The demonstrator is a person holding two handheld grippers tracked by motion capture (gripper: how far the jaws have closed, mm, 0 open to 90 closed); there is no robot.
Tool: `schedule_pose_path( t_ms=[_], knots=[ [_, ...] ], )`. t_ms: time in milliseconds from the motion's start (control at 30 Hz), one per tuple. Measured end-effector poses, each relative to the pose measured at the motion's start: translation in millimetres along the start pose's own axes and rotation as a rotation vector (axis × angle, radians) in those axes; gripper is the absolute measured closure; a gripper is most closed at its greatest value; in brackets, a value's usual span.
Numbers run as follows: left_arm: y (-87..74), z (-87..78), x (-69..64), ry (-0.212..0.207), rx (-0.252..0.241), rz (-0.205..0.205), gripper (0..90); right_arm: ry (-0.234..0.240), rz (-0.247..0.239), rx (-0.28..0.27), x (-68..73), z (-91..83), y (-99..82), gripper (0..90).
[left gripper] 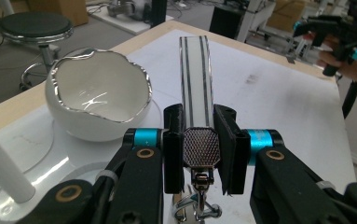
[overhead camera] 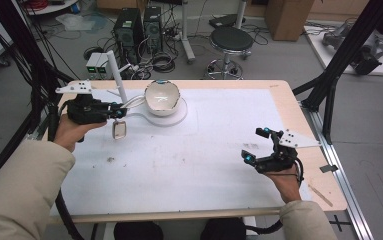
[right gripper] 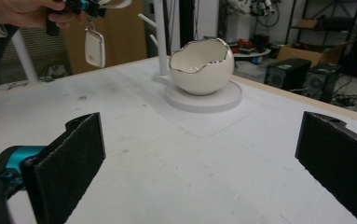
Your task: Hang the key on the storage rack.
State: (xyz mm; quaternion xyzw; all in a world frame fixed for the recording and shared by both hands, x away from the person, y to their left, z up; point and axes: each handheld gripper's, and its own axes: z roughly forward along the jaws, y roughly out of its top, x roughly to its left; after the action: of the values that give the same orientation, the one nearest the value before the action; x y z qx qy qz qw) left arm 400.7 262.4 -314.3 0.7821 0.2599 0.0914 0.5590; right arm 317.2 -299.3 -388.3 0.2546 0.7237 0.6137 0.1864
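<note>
We are noting the left gripper (overhead camera: pixel 115 111) clamping the key fob's strap (left gripper: pixel 196 77), the fob (overhead camera: pixel 119 130) dangling left of the eggshell bowl (overhead camera: pixel 162 97) (right gripper (overhead camera: pixel 257 146) standing wide apart, empty). We are judging swing against the bowl's rim likely.

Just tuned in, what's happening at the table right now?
A person holds a gripper in each hand. The left gripper is shut on a white lanyard strap, and a small white key fob hangs from it above the table, beside the white egg-shaped bowl with a silver rim on its round white stand. The right gripper hovers open and empty over the white table mat.
</note>
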Motion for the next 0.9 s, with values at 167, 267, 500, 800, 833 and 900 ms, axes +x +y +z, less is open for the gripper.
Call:
schedule_pose_path(
  t_ms=[167,267,500,800,833,900],
  knots=[
    [-2.5,-6.1,12.4,0.007,-0.022,-0.079,74.2,-0.036,-0.008,-0.023,0.9,-5.1,-12.1,0.5],
    [-0.8,-10.1,21.2,0.014,-0.004,-0.121,74.2,-0.064,0.003,-0.039,0.8,-9.2,-18.7,0.5],
    [1.9,-21.2,40.4,0.029,-0.048,-0.178,74.2,-0.106,0.028,-0.101,-1.2,-13.5,-33.3,0.5],
    [-9.3,-25.1,62.5,0.063,-0.044,-0.239,74.3,-0.142,0.028,-0.107,-2.8,-12.8,-43.1,0.5],
    [-11.0,-24.9,65.0,0.066,-0.043,-0.245,74.3,-0.142,0.041,-0.102,-2.2,-12.7,-44.0,0.5],
    [-13.7,-24.8,69.3,0.075,-0.041,-0.256,74.3,-0.145,0.041,-0.099,-2.6,-12.1,-45.8,0.4]
  ],
)
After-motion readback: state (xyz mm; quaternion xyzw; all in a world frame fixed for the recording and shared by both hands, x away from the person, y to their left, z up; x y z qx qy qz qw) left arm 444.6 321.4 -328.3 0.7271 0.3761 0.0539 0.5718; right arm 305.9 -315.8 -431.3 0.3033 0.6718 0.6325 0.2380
